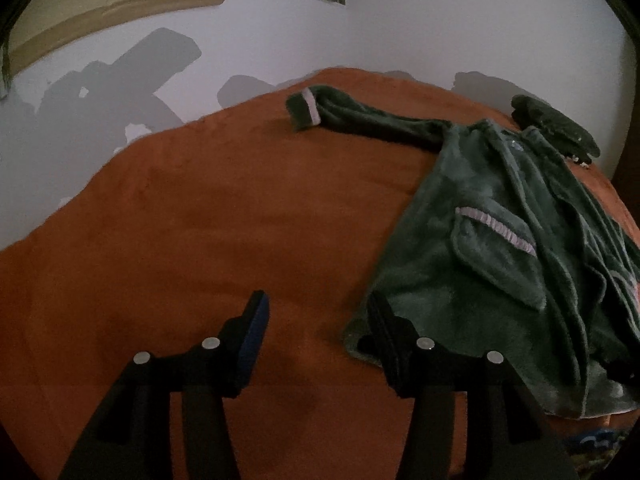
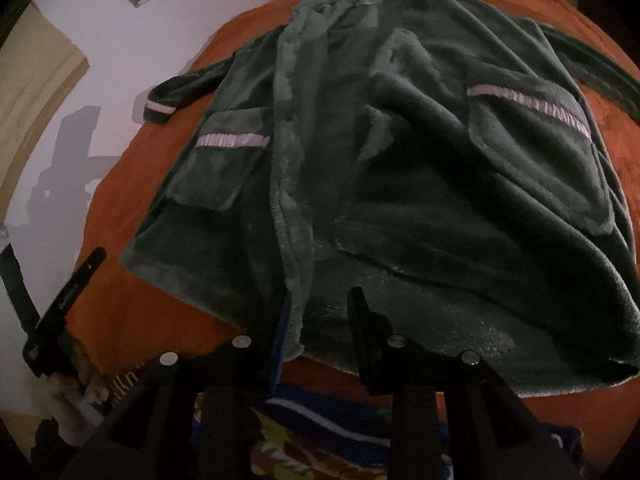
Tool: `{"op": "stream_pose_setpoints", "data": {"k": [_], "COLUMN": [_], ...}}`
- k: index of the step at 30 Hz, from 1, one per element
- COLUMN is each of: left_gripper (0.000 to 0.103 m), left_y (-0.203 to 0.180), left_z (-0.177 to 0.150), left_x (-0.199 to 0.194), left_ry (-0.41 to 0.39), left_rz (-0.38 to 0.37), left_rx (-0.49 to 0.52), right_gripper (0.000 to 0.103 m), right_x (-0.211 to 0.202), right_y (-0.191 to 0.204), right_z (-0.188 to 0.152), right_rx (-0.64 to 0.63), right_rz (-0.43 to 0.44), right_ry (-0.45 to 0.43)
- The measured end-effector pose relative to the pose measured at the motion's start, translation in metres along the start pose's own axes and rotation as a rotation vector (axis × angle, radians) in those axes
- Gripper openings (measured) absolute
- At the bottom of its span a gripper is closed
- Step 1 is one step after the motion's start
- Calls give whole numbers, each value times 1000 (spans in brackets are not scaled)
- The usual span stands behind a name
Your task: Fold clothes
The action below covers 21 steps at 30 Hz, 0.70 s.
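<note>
Left gripper [image 1: 316, 320]: jaws wide apart, gripping nothing; right finger [image 1: 386, 336] at bottom-left hem corner of green robe [image 1: 500, 248], contact unclear. Bare orange blanket [image 1: 192, 216] between jaws, ahead and leftward up to wall.

Right gripper [image 2: 320, 320]: jaws wide, straddling hem at front opening edge, not clamped. Robe spread flat ahead, filling bed; left pocket [image 2: 220, 160] ahead-left, sleeve cuff [image 2: 160, 110] farther left. Dark folded item [image 1: 556, 124] beyond collar.
</note>
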<state>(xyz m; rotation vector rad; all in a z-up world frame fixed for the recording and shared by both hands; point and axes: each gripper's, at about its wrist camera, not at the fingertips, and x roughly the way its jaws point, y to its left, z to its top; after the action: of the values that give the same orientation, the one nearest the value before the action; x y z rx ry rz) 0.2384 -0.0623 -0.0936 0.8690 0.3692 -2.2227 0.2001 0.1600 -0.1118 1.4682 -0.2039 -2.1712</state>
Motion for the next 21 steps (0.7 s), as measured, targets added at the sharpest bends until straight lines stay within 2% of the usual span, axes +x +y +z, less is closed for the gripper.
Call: {"op": "stream_pose_setpoints", "data": {"k": [9,13,18,21], "left_gripper": [54,67,70,72], "left_y": [-10,-16,-23,-28], "left_z": [-5,-3,2,6], "left_x": [-3,-11,-19,-25], "left_ry": [12,-14,-4,-4], "left_rz": [-28,-35,-96,-139], "left_rx": [52,65,67,80], "right_gripper": [28,28,28,29], "right_x": [-14,-35,-74,-92], "right_y": [-9,-6,4,2], "right_z": [11,32,60,73], "right_rx": [15,-25,-96,-80], "right_rz": [-31,-69,-131,-150], "right_ry": [-32,-58,-113,-125]}}
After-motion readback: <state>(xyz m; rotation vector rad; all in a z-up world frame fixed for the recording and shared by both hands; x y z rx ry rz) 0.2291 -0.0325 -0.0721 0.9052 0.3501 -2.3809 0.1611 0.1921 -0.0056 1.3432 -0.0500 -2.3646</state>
